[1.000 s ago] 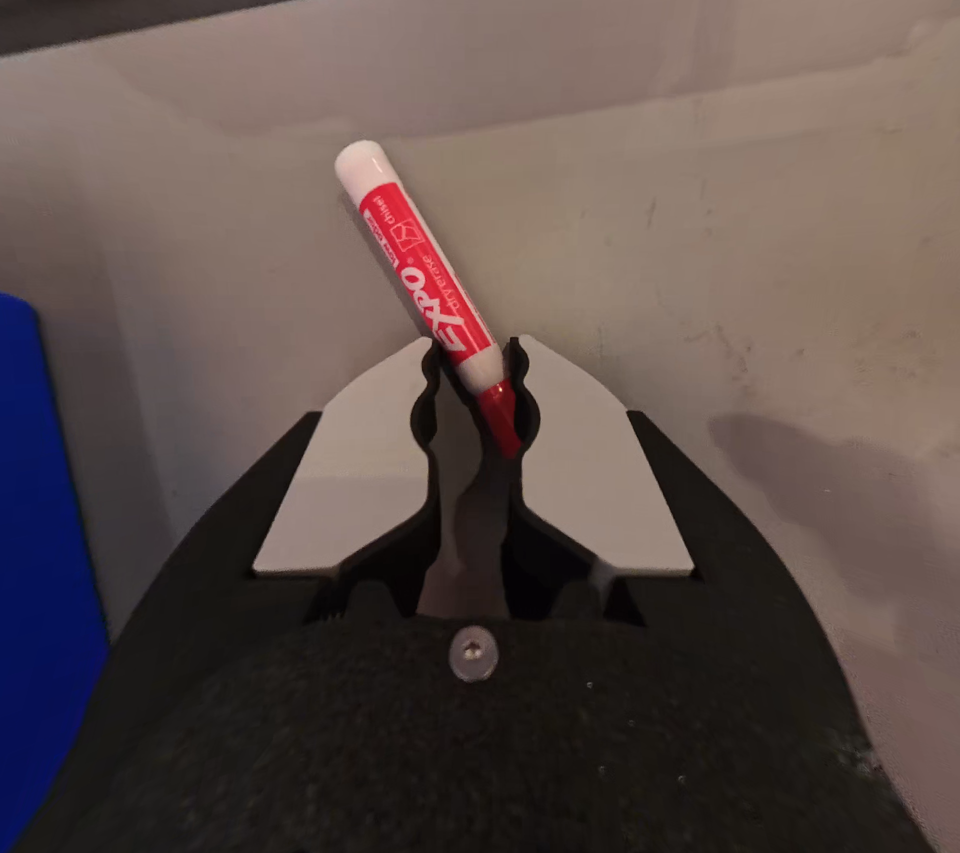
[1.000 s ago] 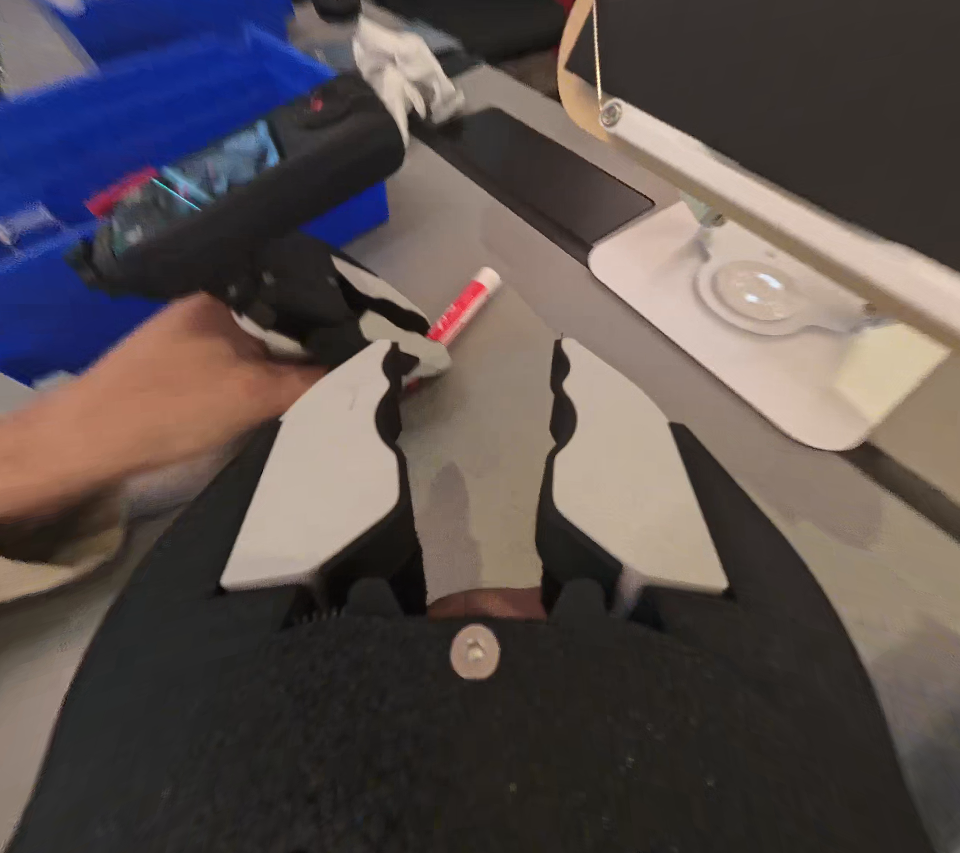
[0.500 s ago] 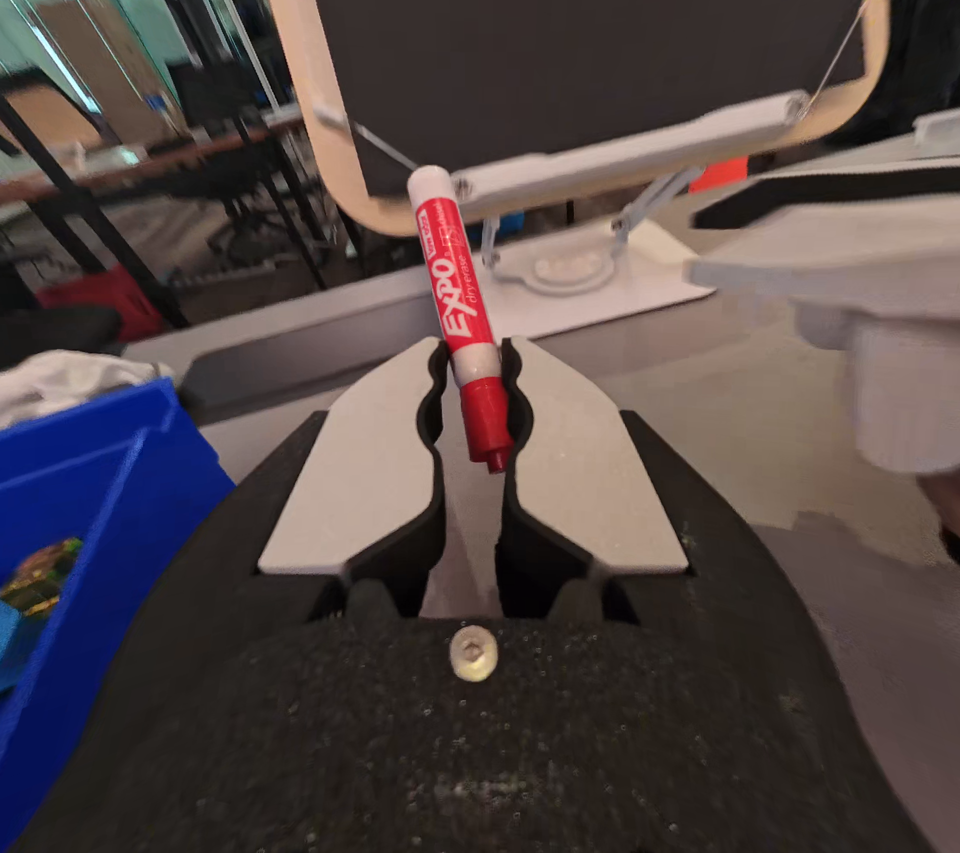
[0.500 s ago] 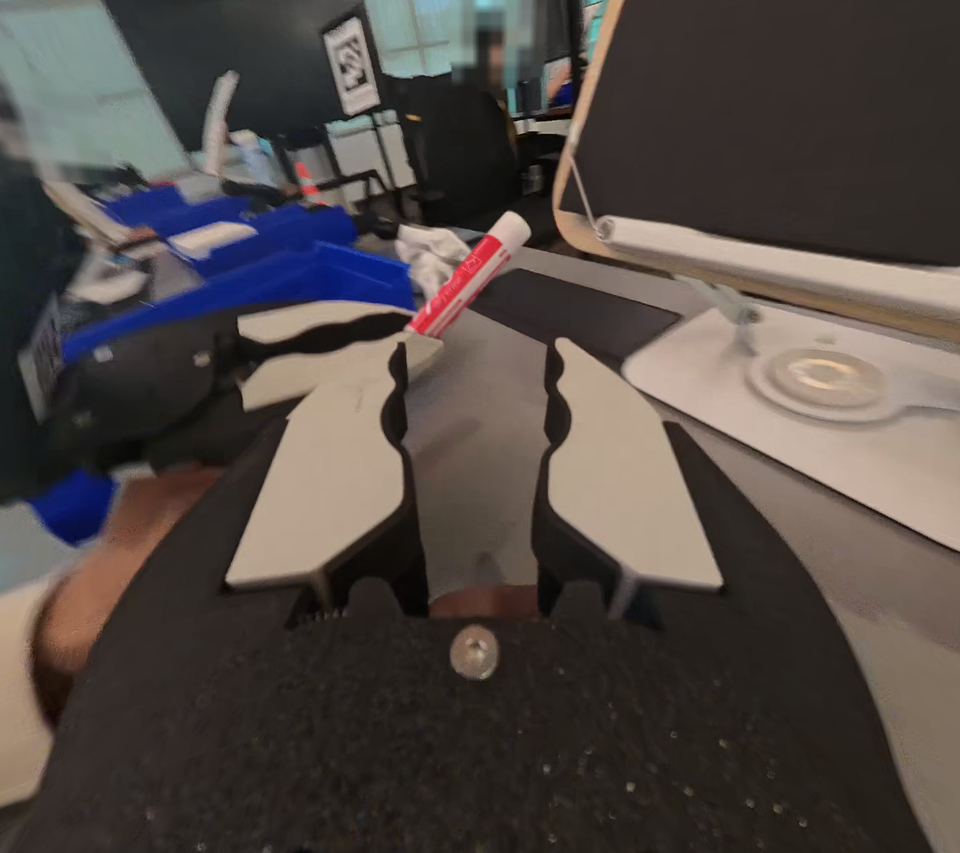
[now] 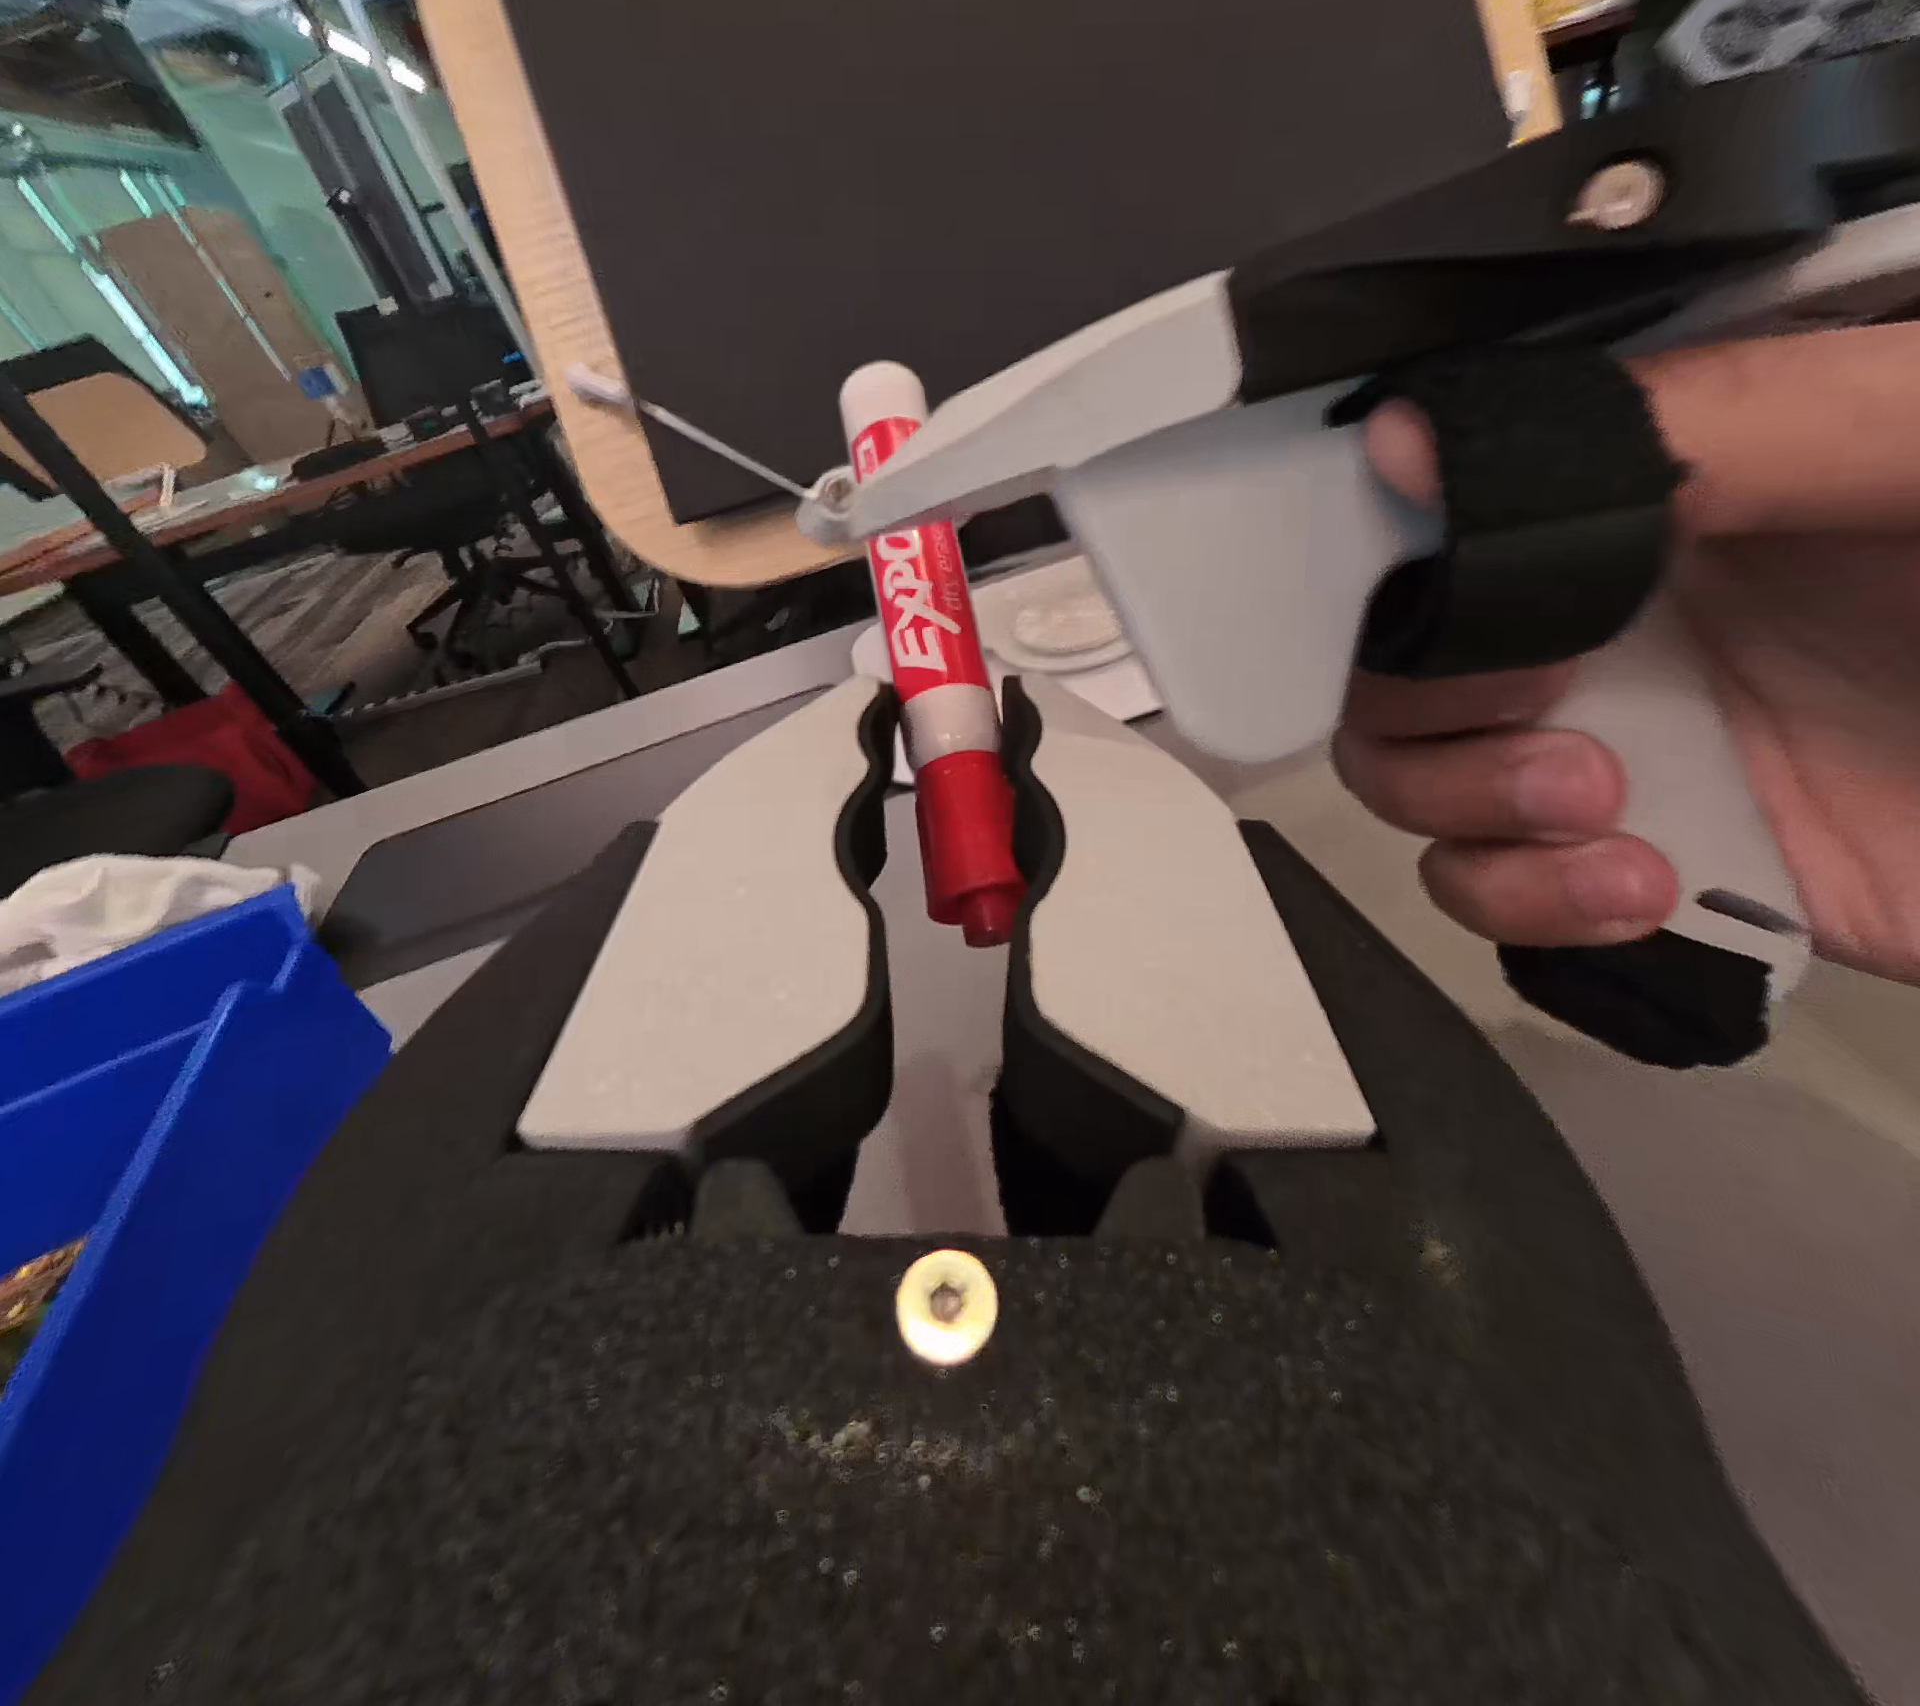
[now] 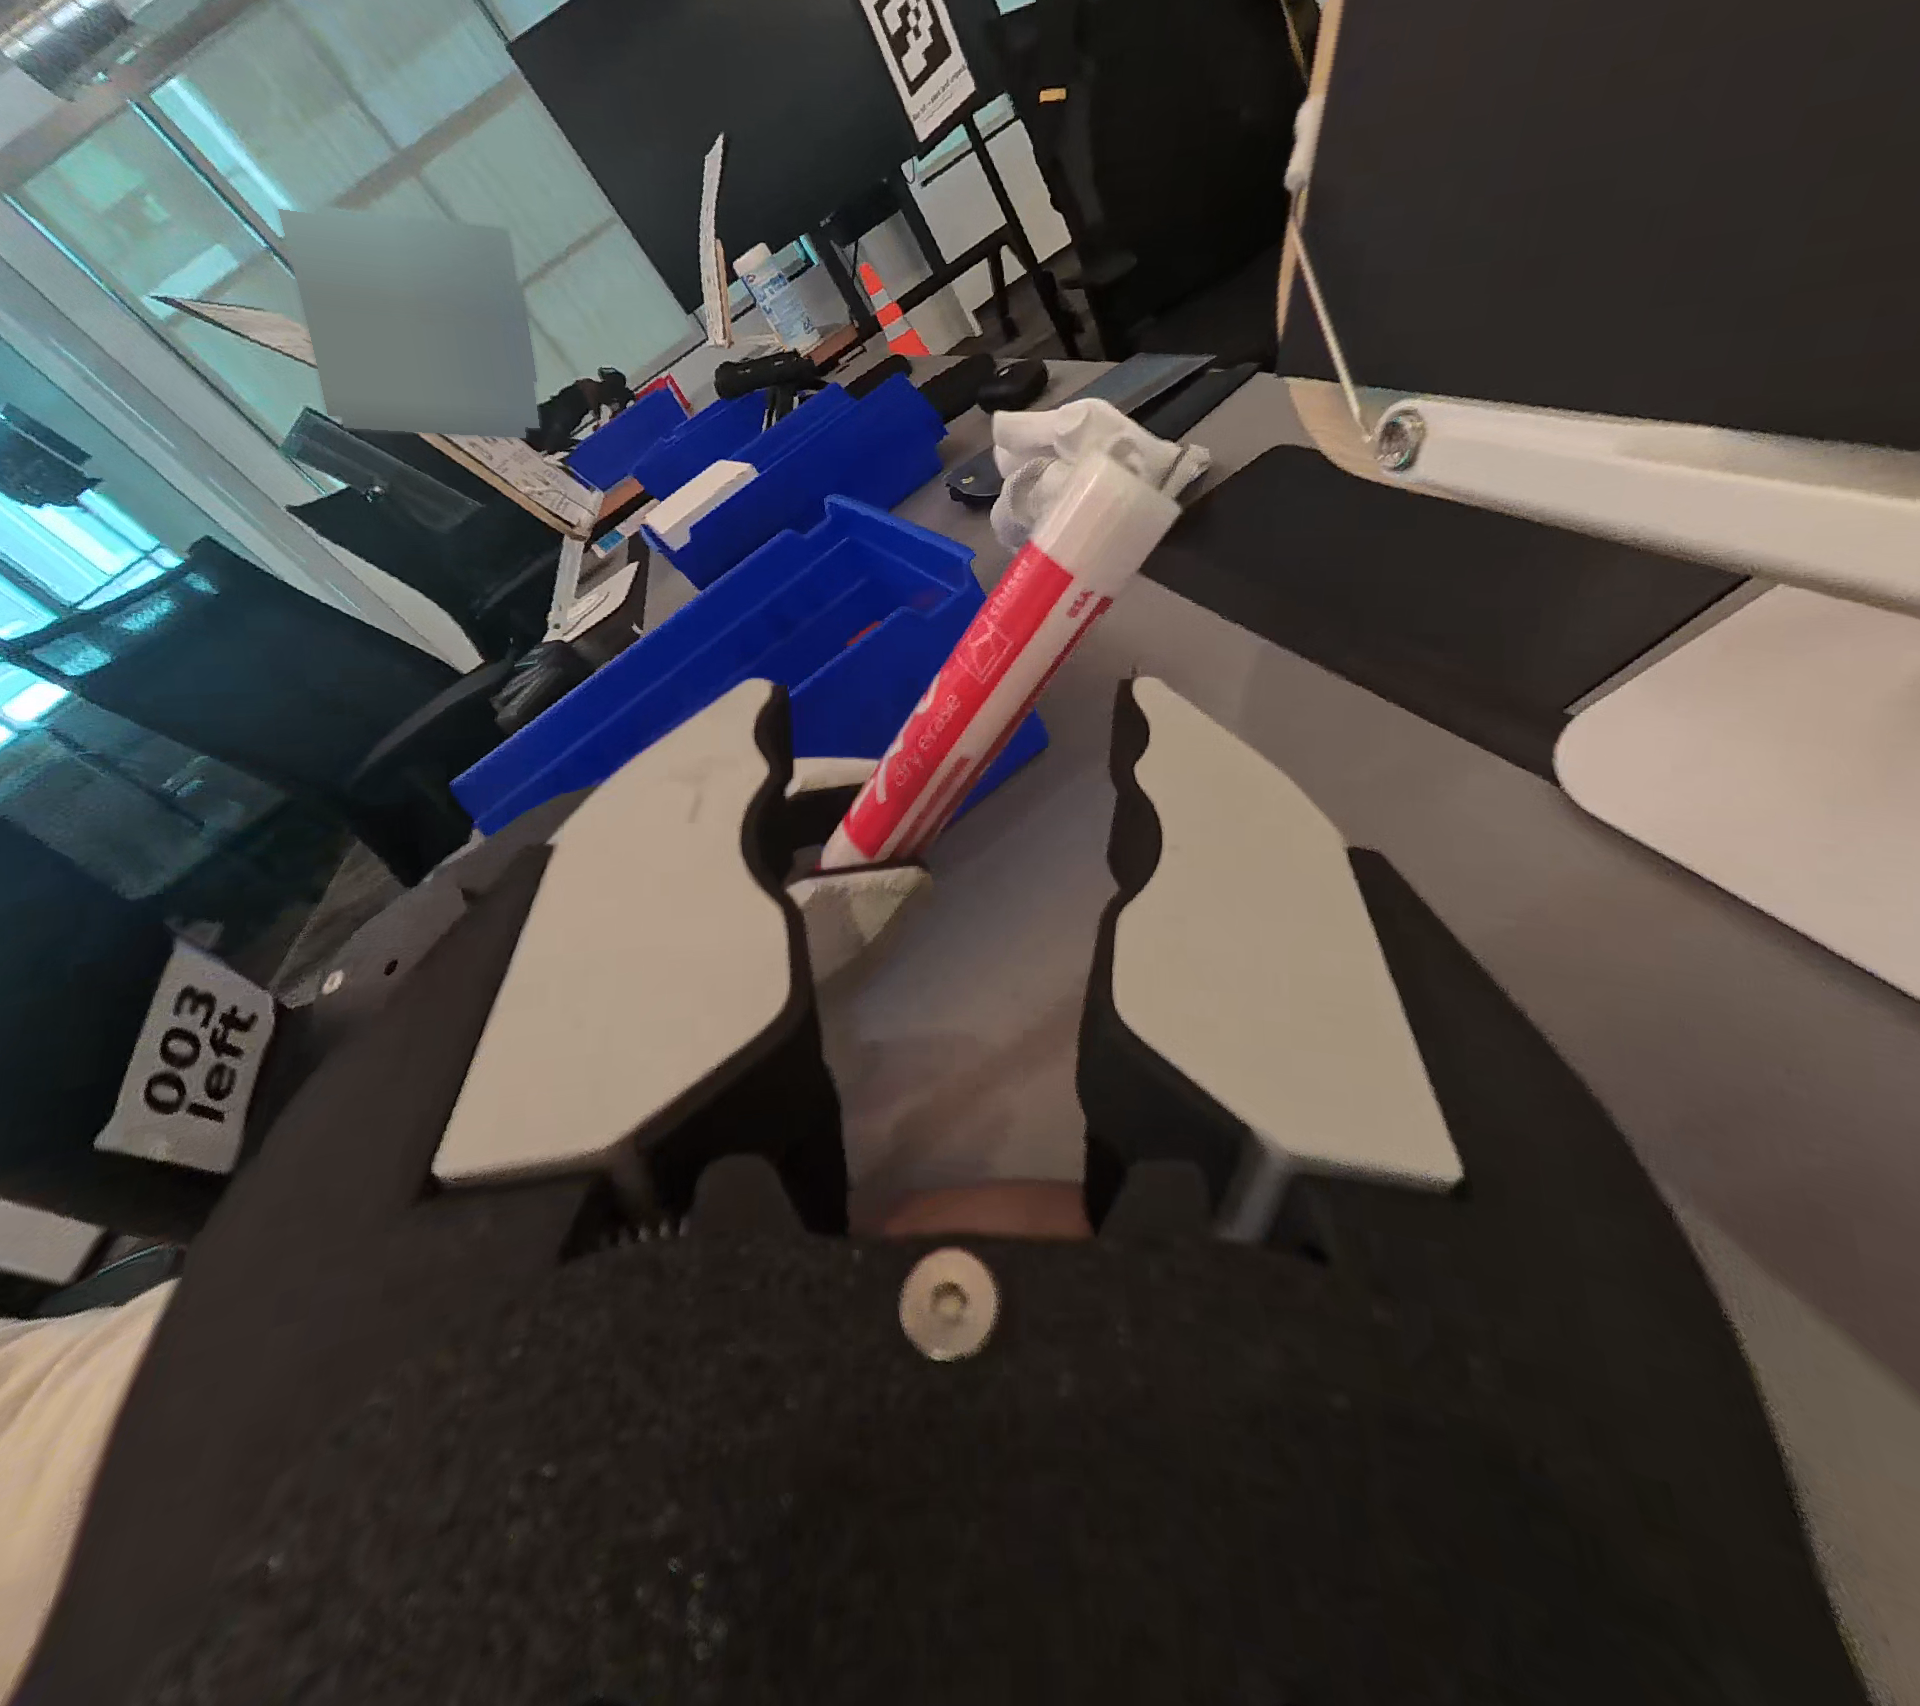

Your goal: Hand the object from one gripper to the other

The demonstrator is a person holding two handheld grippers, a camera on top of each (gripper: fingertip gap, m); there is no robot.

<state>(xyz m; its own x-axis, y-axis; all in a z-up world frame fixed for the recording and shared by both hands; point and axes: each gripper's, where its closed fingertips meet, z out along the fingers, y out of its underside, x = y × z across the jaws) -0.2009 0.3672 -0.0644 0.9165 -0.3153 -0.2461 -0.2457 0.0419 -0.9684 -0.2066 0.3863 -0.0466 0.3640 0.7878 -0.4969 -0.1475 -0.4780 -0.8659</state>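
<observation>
Left tool (image 5: 943, 726) is clamped on the red dry-erase marker (image 5: 920, 617), gripping at the red cap end; marker stands nearly upright, white butt end up, held clear above the desk (image 5: 1621, 1168).

Right tool (image 6: 948, 700): fingers (image 6: 1247, 950) spread apart, nothing gripped. In the right wrist view the marker (image 6: 997, 669) slants up through the gap between them, touching neither as far as I can tell. The left tool's tips (image 6: 857, 887) show just below, pinching the marker's lower end.

In the left wrist view the right tool (image 5: 847, 508) comes in from the right, edge-on, its tip crossing in front of the marker's upper barrel. Contact there: can't tell. A person's hand (image 5: 1662, 700) with a black strap holds its grip.

Further out: blue bins (image 6: 790, 648) toward the desk's left side, a white cloth (image 6: 1081, 435) behind them, a white stand base (image 6: 1766, 783) at the right edge carrying a dark wood-edged panel (image 5: 966, 87).
</observation>
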